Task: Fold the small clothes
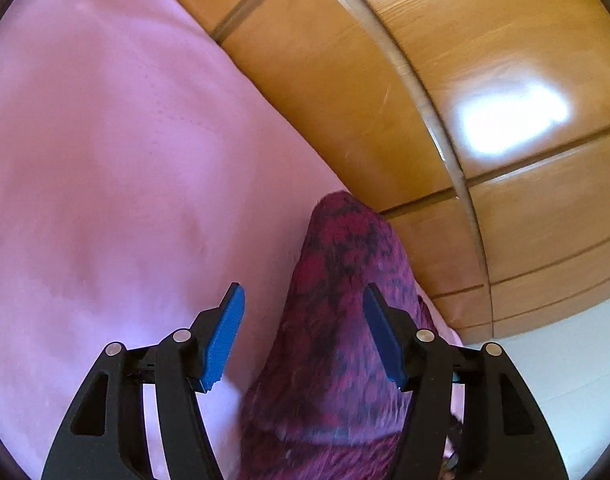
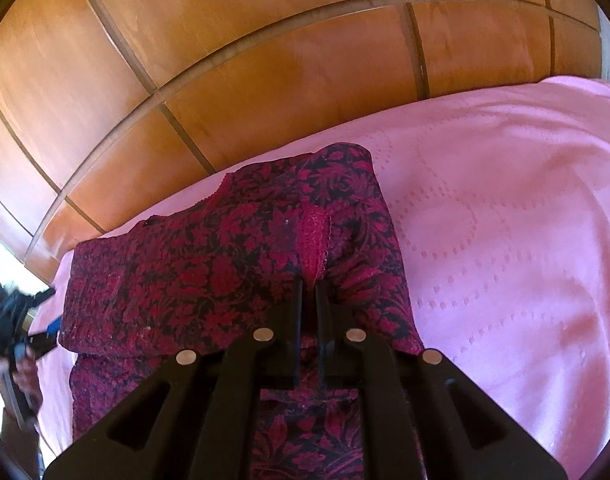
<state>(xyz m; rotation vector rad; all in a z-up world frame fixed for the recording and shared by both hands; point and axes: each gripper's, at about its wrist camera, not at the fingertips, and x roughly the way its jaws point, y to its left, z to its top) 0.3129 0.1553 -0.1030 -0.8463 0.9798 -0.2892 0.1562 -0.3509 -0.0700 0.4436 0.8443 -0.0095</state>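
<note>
A dark red garment with a black floral pattern point(image 2: 185, 272) lies folded on the pink bedspread point(image 2: 505, 220) near its edge. My right gripper point(image 2: 309, 284) is shut on it, the black tips pinching puckered fabric just below a strip of red lace point(image 2: 315, 236). In the left wrist view the same garment point(image 1: 345, 320) runs as a blurred ridge under and between the blue pads point(image 1: 225, 336) of my left gripper point(image 1: 303, 292), which stands open without pressing on it. The left gripper point(image 2: 45, 312) also shows at the garment's left end, held by a hand point(image 2: 25, 376).
Wooden panelled doors point(image 2: 225, 60) rise close behind the bed's edge. The pink bedspread point(image 1: 105, 160) spreads wide to the left of the garment in the left wrist view. A strip of pale floor point(image 1: 565, 360) shows beside the bed.
</note>
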